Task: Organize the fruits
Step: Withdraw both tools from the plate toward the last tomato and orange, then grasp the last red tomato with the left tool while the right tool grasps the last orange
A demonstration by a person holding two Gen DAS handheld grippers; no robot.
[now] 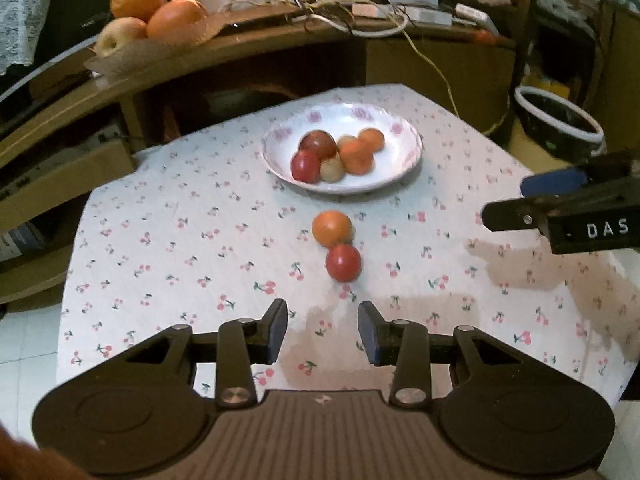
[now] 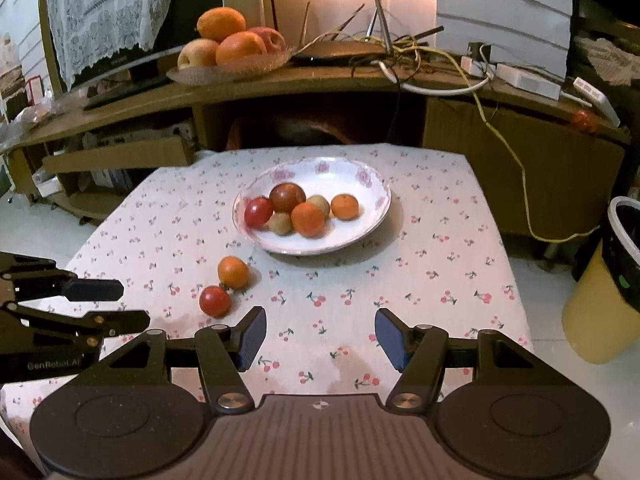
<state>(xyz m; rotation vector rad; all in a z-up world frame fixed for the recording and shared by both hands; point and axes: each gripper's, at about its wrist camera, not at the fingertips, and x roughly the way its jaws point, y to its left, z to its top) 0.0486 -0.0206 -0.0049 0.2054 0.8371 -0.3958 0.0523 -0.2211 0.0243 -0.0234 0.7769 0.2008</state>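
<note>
Near the middle of the counter (image 2: pixel 440 240), on its cherry-print cloth, two loose fruits lie touching one another: a small orange (image 1: pixel 332 228) and, on the side toward the near edge, a red fruit (image 1: pixel 343 263). From the right-hand camera the same pair shows as the orange (image 2: pixel 233 272) with the red one (image 2: pixel 215 301) just below it.

Beyond them, toward the far edge, sits a white plate (image 1: pixel 404 160) with pink flowers on its rim. It holds a small heap: a dark red fruit at the back, a brighter red one at the left, two pale yellowish ones, and two oranges. The loose pair lies near the plate but clear of its rim.

Hovering over the near edge, the left gripper (image 1: pixel 323 330) has its jaws apart with nothing between them, and the red fruit lies a little ahead of that gap. The right gripper (image 2: pixel 320 338) hangs over the near edge too, jaws wide apart and bare, the two loose fruits off to its left. Each gripper shows at the side of the other's view.

Behind the counter runs a wooden shelf (image 2: pixel 320 80) carrying a tray of large oranges and apples (image 2: pixel 230 46), a tangle of cables and some twigs. A yellow bin (image 2: pixel 604 300) with a dark liner stands on the floor past the right edge.
</note>
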